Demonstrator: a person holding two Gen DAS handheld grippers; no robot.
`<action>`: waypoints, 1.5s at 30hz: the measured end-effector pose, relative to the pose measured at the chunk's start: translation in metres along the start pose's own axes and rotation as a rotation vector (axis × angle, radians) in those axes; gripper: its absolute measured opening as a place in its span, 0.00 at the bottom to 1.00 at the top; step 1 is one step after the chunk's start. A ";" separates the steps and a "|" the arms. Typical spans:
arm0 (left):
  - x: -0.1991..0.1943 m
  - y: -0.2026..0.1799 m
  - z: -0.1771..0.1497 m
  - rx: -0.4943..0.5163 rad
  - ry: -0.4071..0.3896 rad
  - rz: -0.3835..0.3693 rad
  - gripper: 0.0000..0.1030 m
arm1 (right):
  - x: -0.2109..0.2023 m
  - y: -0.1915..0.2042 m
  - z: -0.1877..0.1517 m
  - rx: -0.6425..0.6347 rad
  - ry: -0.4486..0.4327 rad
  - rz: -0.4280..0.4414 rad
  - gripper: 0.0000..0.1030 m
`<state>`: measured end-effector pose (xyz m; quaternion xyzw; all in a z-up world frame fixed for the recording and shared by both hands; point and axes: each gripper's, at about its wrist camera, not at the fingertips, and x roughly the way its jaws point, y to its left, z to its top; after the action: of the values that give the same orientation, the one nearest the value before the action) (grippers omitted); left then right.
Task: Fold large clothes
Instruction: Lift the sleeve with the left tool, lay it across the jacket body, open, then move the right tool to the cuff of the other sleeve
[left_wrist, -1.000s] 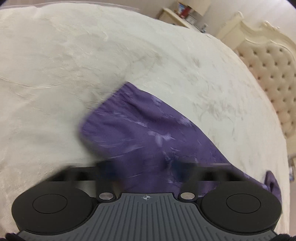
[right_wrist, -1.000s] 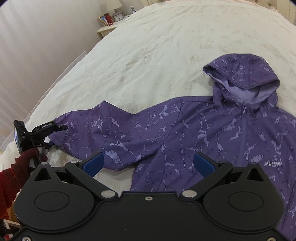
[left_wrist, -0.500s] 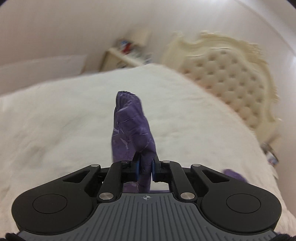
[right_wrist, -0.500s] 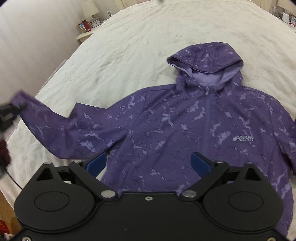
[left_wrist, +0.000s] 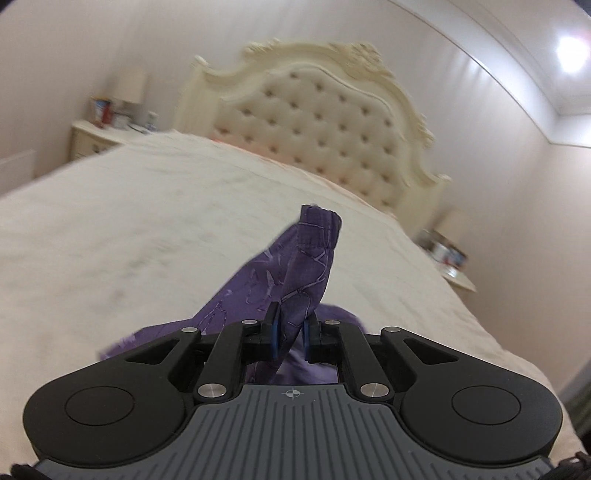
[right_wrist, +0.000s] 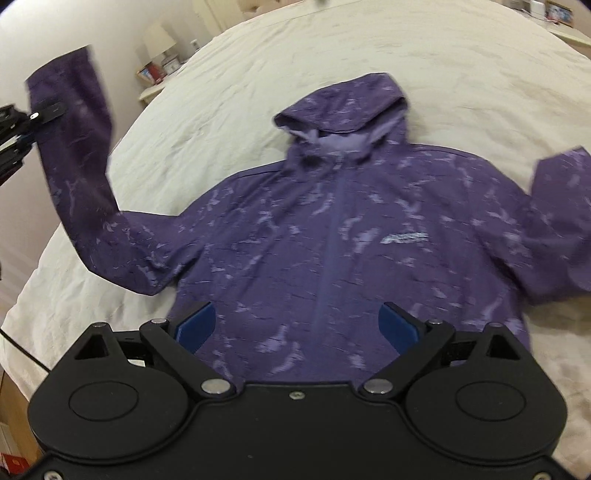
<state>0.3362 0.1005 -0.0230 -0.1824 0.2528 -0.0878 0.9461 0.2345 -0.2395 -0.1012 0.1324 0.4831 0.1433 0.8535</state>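
A purple patterned hooded jacket (right_wrist: 332, 229) lies front up on the white bed (right_wrist: 258, 62), hood toward the headboard. My left gripper (left_wrist: 290, 338) is shut on the jacket's sleeve (left_wrist: 295, 269) near the cuff and holds it up off the bed. In the right wrist view that gripper (right_wrist: 35, 117) shows at the far left with the raised sleeve (right_wrist: 77, 147). My right gripper (right_wrist: 299, 325) is open and empty above the jacket's lower front. The other sleeve (right_wrist: 554, 206) lies bent at the right.
A tufted cream headboard (left_wrist: 317, 122) stands at the bed's far end. A nightstand (left_wrist: 99, 136) with a lamp is at one side of it, another nightstand (left_wrist: 448, 262) at the other. The bed's edge (right_wrist: 22, 332) runs close at the left.
My left gripper closed on the sleeve and lifted it off the bed, swinging it upward. My right gripper shifted right, over the jacket's middle, staying open.
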 end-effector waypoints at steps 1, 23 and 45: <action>0.008 -0.007 -0.004 0.008 0.014 -0.014 0.10 | -0.003 -0.006 -0.002 0.010 -0.002 0.000 0.93; 0.118 -0.070 -0.069 0.070 0.289 -0.217 0.67 | -0.025 -0.066 -0.018 0.153 -0.006 -0.064 0.93; 0.163 0.069 -0.148 0.112 0.555 0.202 0.67 | 0.052 -0.049 0.025 0.027 0.062 -0.092 0.85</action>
<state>0.4051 0.0774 -0.2424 -0.0730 0.5133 -0.0535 0.8534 0.2873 -0.2679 -0.1472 0.1171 0.5170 0.1014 0.8418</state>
